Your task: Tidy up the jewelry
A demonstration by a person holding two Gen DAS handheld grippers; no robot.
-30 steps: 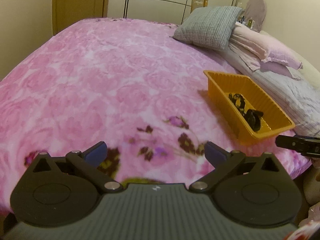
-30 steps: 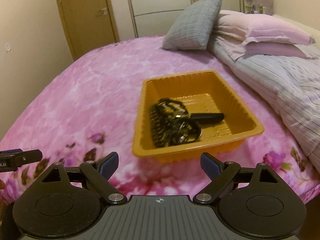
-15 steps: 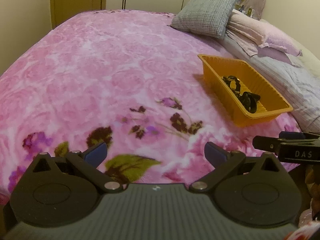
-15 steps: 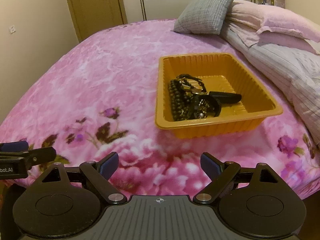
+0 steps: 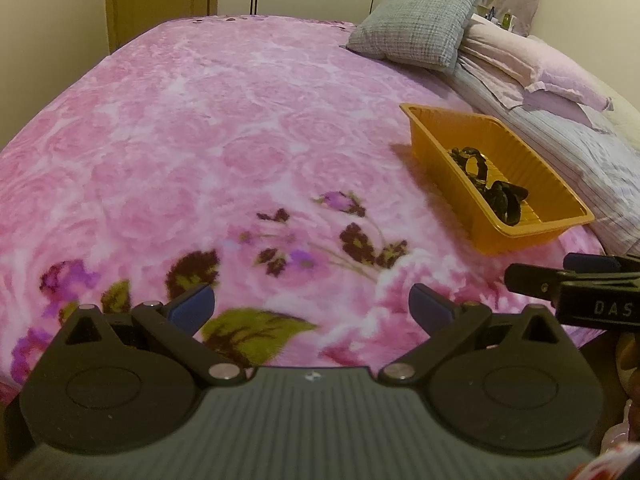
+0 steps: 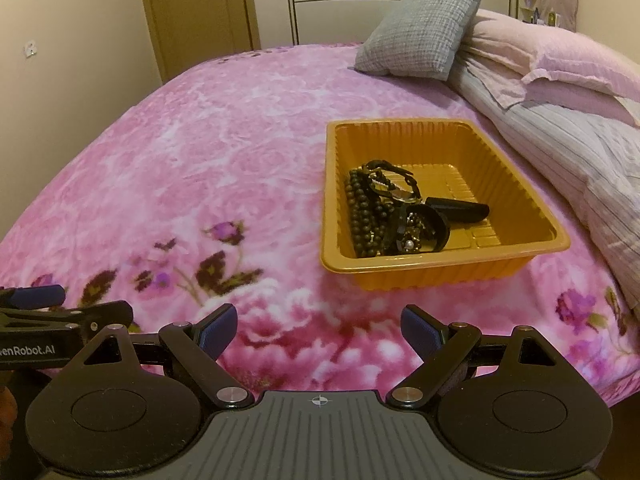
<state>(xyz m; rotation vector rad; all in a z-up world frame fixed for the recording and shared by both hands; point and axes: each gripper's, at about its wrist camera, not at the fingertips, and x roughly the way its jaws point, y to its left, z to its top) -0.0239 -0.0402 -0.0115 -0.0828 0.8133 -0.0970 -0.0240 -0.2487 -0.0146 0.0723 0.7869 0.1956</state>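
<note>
A: Left-wrist view, left to right?

B: The left gripper (image 5: 310,308) sits at the near edge, jaws spread with nothing between them, above the pink floral bedspread (image 5: 192,128). To the right lies the orange tray (image 5: 444,152) on the bed, and at the far right edge the right gripper (image 5: 568,280) enters the frame.

A: Right-wrist view, same order?

B: The left gripper (image 6: 60,308) shows at the near left edge. The right gripper (image 6: 318,328) fills the near centre, jaws spread wide and holding nothing, above the bedspread (image 6: 200,152). The tray (image 6: 532,220) lies right of centre, just beyond the jaws and apart from them.

A: Where is the jewelry?

B: The jewelry (image 6: 384,208) lies heaped in the left half of the tray: a dark beaded strand (image 6: 360,216) against the left wall, a dark bangle (image 6: 424,226) beside it, and a black oblong piece (image 6: 460,208) toward the middle. The tray's right half is bare.

A: Beyond the tray?

B: A grey cushion (image 6: 420,32) at the far side, with pink pillows (image 6: 560,64) and striped bedding (image 6: 580,152) along the right. A door (image 6: 200,12) stands at the far left.
</note>
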